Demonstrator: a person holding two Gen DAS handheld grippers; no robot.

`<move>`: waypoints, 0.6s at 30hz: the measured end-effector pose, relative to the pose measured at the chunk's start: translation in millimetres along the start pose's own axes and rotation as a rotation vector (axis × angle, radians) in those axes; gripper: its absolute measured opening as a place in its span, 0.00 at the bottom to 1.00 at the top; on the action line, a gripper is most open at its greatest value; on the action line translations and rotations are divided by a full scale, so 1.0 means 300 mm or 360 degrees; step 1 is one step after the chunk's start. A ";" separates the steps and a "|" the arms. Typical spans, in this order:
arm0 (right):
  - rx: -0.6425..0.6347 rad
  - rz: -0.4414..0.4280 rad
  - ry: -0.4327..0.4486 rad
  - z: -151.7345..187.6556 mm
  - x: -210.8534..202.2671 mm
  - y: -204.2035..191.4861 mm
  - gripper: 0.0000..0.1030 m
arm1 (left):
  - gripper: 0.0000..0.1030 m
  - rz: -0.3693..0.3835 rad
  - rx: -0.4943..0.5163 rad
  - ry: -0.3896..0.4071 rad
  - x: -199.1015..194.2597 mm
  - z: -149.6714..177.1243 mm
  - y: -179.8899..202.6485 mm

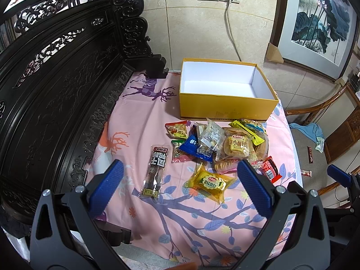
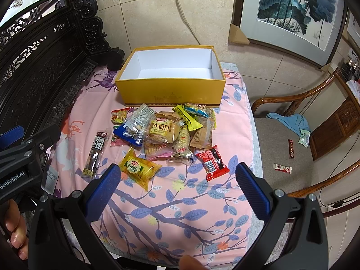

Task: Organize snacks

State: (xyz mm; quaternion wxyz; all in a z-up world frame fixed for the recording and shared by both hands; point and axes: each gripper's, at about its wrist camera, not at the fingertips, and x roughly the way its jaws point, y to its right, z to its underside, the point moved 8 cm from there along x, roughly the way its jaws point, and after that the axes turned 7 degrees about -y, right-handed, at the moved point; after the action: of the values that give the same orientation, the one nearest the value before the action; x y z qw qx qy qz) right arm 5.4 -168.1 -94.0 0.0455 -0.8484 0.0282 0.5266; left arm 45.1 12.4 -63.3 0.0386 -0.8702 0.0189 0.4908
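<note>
An open yellow box (image 1: 227, 104) (image 2: 171, 91) with a white, empty inside stands at the back of the pink cloth. In front of it lies a heap of snack packets (image 1: 225, 142) (image 2: 166, 128). Apart from the heap lie a long dark packet (image 1: 155, 172) (image 2: 95, 153), a yellow bread packet (image 1: 209, 182) (image 2: 139, 166) and a red packet (image 1: 270, 168) (image 2: 211, 162). My left gripper (image 1: 180, 182) is open above the cloth, the yellow bread packet between its fingers' line. My right gripper (image 2: 177, 180) is open too, nothing held.
A carved dark wooden bench back (image 1: 56, 90) runs along the left. A wooden chair (image 2: 299, 139) on the right holds a blue cloth (image 2: 290, 121) and small stray packets (image 2: 282, 168). A framed painting (image 2: 292, 11) leans on the tiled wall; a cable (image 2: 186, 22) hangs from the socket.
</note>
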 end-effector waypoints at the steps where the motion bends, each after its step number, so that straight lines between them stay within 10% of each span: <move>1: 0.0000 0.0001 0.0001 0.000 0.000 -0.001 0.99 | 0.98 0.0001 0.0001 0.0000 0.000 0.000 -0.001; 18: 0.0000 0.0000 0.0001 -0.003 0.000 0.003 0.99 | 0.98 0.0005 0.0001 -0.0002 0.005 -0.007 0.012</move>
State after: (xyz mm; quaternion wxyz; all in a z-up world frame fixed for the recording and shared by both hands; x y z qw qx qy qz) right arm 6.2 -169.2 -93.7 0.0454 -0.8487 0.0282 0.5262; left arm 47.3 8.6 -63.8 0.0381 -0.8699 0.0203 0.4913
